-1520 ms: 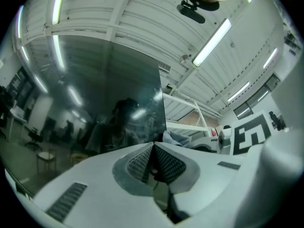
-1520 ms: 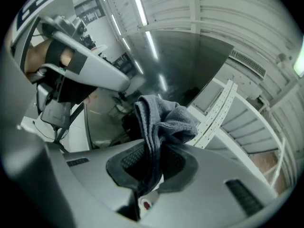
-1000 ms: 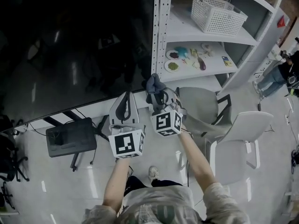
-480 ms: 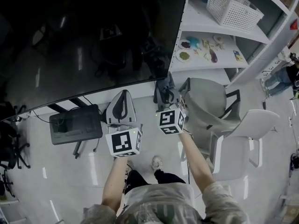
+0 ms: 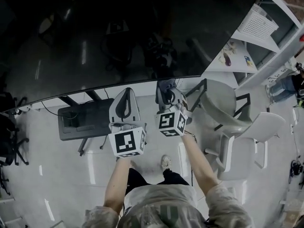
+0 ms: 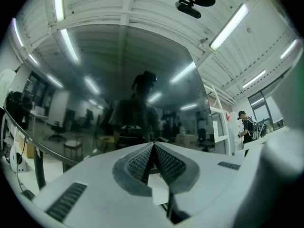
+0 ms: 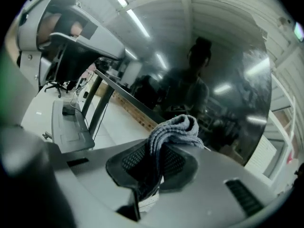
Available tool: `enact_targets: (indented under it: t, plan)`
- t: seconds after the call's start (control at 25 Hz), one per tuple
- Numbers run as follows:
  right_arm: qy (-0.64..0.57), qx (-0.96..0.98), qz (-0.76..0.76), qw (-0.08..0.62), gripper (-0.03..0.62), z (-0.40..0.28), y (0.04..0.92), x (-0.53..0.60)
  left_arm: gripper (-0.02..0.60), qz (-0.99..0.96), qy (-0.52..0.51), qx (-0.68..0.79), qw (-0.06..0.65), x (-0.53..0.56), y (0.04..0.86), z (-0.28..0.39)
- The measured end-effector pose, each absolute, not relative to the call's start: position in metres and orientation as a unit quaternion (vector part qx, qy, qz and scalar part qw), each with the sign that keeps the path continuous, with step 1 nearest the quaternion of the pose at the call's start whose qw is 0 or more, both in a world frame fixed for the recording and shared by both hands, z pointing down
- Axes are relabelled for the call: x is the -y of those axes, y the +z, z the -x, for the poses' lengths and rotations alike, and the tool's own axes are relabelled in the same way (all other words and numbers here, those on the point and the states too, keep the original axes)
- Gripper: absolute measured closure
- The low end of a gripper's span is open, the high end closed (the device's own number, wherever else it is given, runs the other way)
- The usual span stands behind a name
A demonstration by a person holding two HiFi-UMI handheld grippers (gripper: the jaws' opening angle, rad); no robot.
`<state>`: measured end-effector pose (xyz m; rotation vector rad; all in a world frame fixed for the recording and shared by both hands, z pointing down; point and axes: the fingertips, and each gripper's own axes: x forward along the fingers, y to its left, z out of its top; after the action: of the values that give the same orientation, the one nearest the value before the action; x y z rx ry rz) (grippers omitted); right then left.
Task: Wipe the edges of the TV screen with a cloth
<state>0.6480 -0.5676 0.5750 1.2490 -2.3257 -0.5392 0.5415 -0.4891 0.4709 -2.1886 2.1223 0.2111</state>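
Observation:
The big dark TV screen [image 5: 109, 37] fills the top of the head view, its lower edge [image 5: 118, 87] running just beyond both grippers. My right gripper [image 5: 165, 90] is shut on a folded grey-blue cloth [image 5: 164, 87], which sits close under that lower edge. In the right gripper view the cloth [image 7: 172, 129] bulges up between the jaws, in front of the glossy screen [image 7: 209, 75]. My left gripper [image 5: 124, 99] is shut with nothing in it, a little left of the right one. The left gripper view shows its pads [image 6: 153, 161] pressed together before the reflecting screen [image 6: 133, 89].
A dark base plate [image 5: 83, 120] with cables lies on the floor at the left. Grey and white chairs [image 5: 228, 122] stand at the right. A white shelf unit [image 5: 259, 37] with a basket stands beside the screen's right edge. A person [image 5: 285, 84] stands far right.
The view has shifted leftward along the screen: shelf and chairs slid right, more of the screen shows. Both grippers stay shut near the lower edge, the cloth still held.

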Motion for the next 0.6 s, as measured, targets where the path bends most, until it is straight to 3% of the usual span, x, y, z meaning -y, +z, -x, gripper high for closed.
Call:
enact_targets:
  t: [0.6]
  plan:
    - [-0.215,0.846,-0.415,0.255,0.545,-0.417,0.577,0.488,0.566,0.690,0.078,-0.720,0.012,0.424,0.486,-0.306]
